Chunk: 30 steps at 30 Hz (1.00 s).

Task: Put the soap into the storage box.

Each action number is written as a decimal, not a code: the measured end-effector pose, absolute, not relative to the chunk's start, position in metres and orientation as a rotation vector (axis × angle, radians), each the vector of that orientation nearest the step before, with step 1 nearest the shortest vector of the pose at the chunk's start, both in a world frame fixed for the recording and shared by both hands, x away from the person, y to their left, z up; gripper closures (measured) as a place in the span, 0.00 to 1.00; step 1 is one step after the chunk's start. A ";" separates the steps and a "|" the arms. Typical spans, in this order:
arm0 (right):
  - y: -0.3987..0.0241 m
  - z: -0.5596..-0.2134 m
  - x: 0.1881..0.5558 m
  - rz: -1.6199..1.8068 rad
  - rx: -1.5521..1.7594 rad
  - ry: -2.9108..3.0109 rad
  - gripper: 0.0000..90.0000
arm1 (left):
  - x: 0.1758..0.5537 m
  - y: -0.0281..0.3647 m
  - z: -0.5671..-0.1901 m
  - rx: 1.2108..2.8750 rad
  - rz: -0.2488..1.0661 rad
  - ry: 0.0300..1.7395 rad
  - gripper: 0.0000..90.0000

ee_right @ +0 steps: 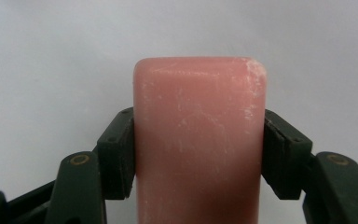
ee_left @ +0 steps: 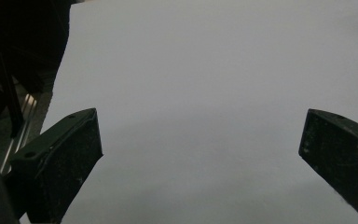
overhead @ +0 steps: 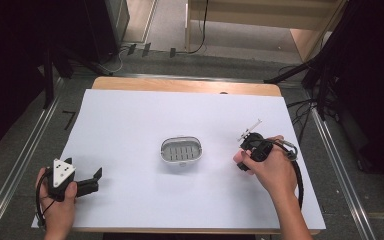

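White paper covers the worktop (overhead: 130, 125) in the high view, and a small oval soap dish (overhead: 180, 150) with a slotted floor sits near its middle. At the near left corner the left hand-held gripper (overhead: 98, 176) rests in the person's left hand (overhead: 57, 200), its 2 jaws spread apart with nothing between them. To the right of the dish, well apart from it, the right hand (overhead: 270, 167) holds the right hand-held gripper (overhead: 242, 161) above the paper.

From the left gripper view, the left hand-held gripper (ee_left: 200, 140) shows 2 black jaws standing wide — bare white paper lies between them.

From the right gripper view, the right hand-held gripper (ee_right: 199, 149) is clamped on a pink bar of soap (ee_right: 199, 140) — both pads press flat against its long sides. The bar's rounded end juts past the jaws, its surface scuffed with pale marks, and white paper lies behind it.
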State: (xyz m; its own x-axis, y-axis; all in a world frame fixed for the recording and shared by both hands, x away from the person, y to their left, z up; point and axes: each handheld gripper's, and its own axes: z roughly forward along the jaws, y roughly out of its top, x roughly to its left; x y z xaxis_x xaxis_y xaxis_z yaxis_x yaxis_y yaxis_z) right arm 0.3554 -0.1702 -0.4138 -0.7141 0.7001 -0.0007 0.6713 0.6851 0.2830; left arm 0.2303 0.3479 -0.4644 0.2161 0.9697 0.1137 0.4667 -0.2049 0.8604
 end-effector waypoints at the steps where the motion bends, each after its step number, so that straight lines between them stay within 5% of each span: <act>1: -0.167 -0.410 0.356 0.414 1.114 2.794 0.43 | 0.230 0.348 -0.464 1.786 0.904 1.337 0.00; 30: -0.095 -0.370 0.378 0.512 0.491 2.939 0.43 | 0.230 0.349 -0.464 1.786 0.898 1.335 0.00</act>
